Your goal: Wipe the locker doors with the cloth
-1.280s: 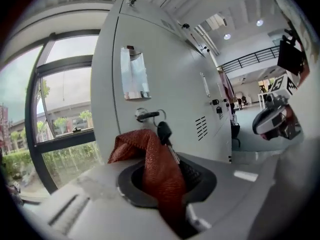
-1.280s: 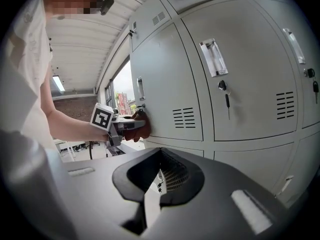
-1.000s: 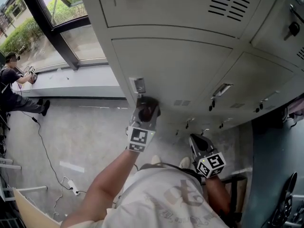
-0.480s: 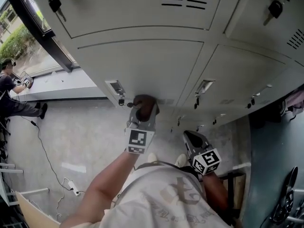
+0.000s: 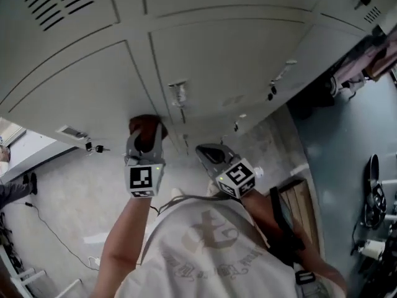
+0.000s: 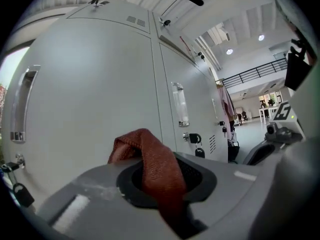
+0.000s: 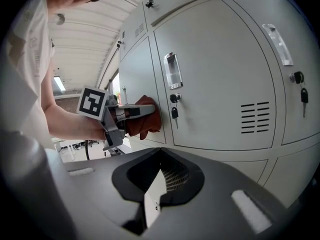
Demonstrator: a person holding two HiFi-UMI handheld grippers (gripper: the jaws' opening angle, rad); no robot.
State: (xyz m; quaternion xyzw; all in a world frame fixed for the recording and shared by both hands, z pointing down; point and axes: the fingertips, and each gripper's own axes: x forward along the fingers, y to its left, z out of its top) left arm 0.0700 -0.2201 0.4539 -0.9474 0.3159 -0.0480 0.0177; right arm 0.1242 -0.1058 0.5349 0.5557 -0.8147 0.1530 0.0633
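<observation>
Presently the left gripper (image 5: 144,140) is clenched on a rust-red cloth (image 6: 150,159). The cloth rises out of the jaws as a folded loop, and its bunched end is pressed against the grey locker door (image 6: 90,84) straight ahead of the claw. From the head camera, the contact spot sits low on that door, near its right edge.

A recessed handle (image 6: 22,101) lies off to the claw's left on the same door. To the claw's right, past the seam, the neighbouring door carries its own handle with a key (image 6: 195,140) hanging below it.

The right gripper (image 7: 152,199) is held back from the lockers, apart from them and to the right of the left one. Its jaws appear drawn together with nothing between them, though only a thin pale sliver shows at the meeting line. Ahead of this claw and up to its left, the left gripper and the cloth show against the door. Vent slots (image 7: 255,116) sit ahead to its right.
</observation>
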